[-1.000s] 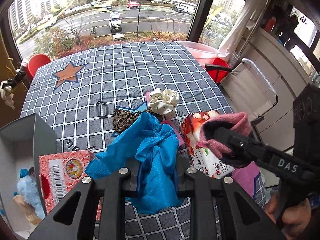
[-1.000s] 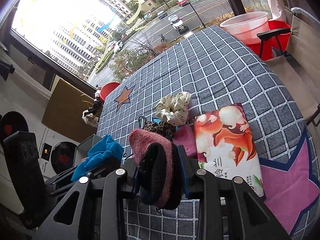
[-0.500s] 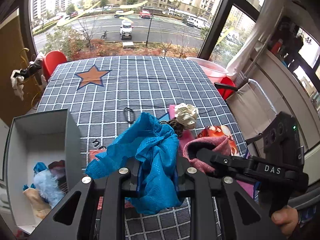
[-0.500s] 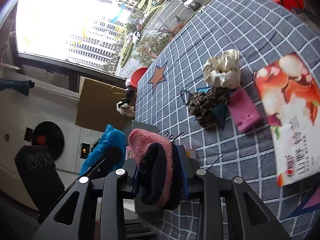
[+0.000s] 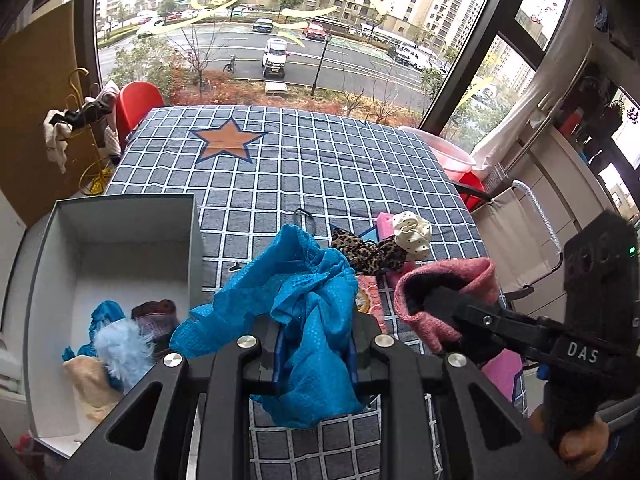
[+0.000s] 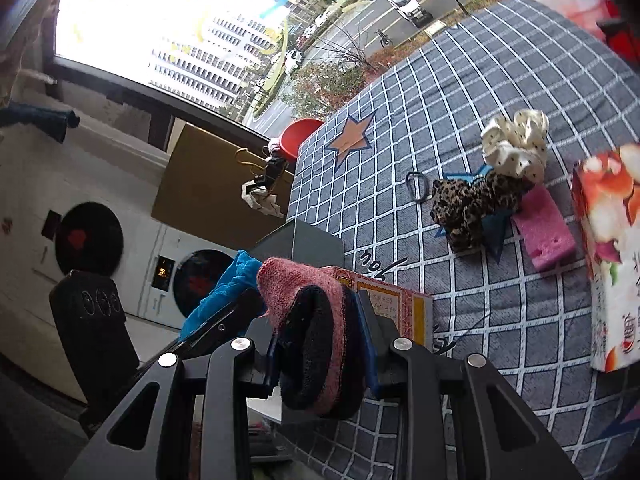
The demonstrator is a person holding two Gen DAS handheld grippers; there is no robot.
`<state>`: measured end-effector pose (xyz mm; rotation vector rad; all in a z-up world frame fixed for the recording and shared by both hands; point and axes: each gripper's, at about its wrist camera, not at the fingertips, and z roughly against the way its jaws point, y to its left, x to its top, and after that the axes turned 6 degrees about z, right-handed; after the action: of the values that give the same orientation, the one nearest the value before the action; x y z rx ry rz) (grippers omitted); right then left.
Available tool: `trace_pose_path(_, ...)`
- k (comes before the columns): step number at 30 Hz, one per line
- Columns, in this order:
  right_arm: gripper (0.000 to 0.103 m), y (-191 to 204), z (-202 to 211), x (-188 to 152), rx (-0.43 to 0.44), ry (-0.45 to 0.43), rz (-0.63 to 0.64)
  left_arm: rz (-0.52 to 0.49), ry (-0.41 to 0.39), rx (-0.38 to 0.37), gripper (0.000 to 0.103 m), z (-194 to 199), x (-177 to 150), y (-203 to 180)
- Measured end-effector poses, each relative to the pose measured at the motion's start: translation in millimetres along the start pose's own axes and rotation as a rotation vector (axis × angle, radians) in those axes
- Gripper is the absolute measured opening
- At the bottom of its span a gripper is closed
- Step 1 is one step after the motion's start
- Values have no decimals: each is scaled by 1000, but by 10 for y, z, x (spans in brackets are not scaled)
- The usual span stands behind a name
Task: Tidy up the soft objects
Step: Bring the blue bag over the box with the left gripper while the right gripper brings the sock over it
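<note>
My left gripper (image 5: 314, 354), clamped on the blue cloth (image 5: 296, 304), sits just right of the open grey box (image 5: 188, 240) (already part-filled), nearer it than my right gripper (image 6: 322, 354), which pinches the pink-and-black sock (image 6: 316, 332) farther right above the surface (image 5: 320, 168).

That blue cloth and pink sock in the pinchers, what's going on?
A person is tidying soft things with two hand-held grippers. The left gripper holds the blue cloth; the right gripper holds the pink sock. The box on the left already has soft things inside. Two scrunchies wait on the table.
</note>
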<state>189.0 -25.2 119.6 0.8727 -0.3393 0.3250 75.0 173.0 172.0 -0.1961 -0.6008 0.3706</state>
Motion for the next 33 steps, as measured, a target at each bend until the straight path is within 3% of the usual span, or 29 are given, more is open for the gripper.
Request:
trace_pose_path(8, 33, 601, -218, 16, -227, 90, 331, -27, 19, 48, 25, 46, -40, 295)
trace_pose_path(12, 33, 969, -406, -30, -382, 163, 585, -63, 39, 87, 25, 30, -72, 439)
trace_pose_path(16, 33, 1307, -580, -171, -508, 205, 825, -47, 51, 74, 25, 36, -109, 608)
trace_pose_path(23, 33, 1652, -894, -424, -533, 250, 987, 2, 45, 97, 25, 85, -201, 966)
trace_pose_path(33, 33, 1997, -1314, -874, -492, 294, 1133, 98, 60, 139, 25, 176, -466, 1556)
